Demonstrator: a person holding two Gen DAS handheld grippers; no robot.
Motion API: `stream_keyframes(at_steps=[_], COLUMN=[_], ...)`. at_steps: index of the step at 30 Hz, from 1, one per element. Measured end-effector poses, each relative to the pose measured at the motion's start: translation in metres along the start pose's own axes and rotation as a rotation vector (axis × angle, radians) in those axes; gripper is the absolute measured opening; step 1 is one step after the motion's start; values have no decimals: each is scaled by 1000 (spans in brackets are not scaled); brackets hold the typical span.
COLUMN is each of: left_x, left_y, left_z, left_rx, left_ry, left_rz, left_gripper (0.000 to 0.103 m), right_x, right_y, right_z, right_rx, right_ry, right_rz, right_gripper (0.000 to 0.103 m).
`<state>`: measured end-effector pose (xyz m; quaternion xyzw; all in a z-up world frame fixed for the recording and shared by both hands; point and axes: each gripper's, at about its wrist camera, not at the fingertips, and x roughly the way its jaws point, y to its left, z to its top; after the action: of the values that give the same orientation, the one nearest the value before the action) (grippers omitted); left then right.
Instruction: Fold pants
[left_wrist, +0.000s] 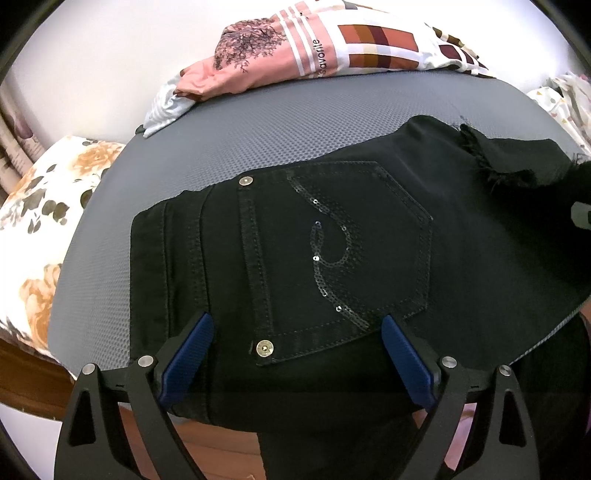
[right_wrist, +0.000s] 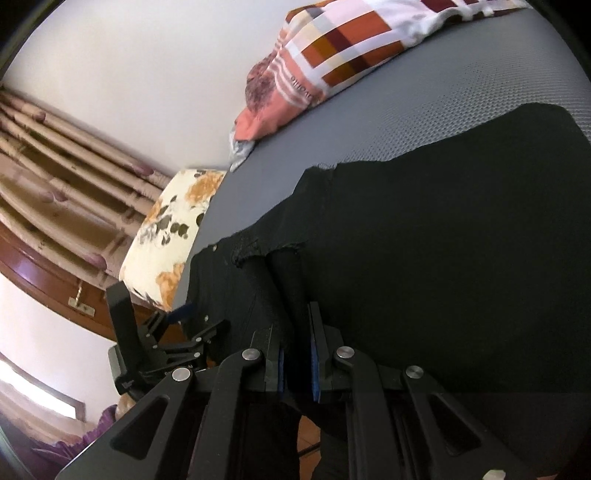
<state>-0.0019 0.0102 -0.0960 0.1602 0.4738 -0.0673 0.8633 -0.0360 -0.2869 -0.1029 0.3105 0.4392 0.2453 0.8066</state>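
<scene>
Left tool (left_wrist: 295, 328) of mine hangs with its blue pads (left_wrist: 186, 363) spread wide, nothing between them, over the waist end of the black pants (left_wrist: 332, 236). Those pants lie folded across the grey mat (left_wrist: 258, 125), sequinned back pocket (left_wrist: 343, 258) facing up, the near edge drooping over the mat's front. Further right, a frayed hem (left_wrist: 491, 162) lies on top. My right tool (right_wrist: 297, 328) has its pads pressed together on a fold of the pants (right_wrist: 443, 258). Behind, a pile of patterned clothes (left_wrist: 314, 51) rests at the mat's far edge, well apart from the pants.
</scene>
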Motion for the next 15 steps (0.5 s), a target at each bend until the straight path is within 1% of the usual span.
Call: stream_keyframes(at_steps=[7, 12, 15], left_x=[0, 1, 1], left_y=[0, -1, -1], left_z=[0, 0, 0], left_rx=[-1, -1, -1], left_ry=[5, 6, 6], left_rz=[-4, -4, -4], left_gripper=[93, 93, 93], right_x=[11, 17, 22], right_y=[-3, 4, 10], right_z=[-6, -11, -14], right_rx=[-12, -59, -109], right_ry=[33, 56, 78], right_rz=[-9, -34, -72], right_gripper=[12, 12, 12])
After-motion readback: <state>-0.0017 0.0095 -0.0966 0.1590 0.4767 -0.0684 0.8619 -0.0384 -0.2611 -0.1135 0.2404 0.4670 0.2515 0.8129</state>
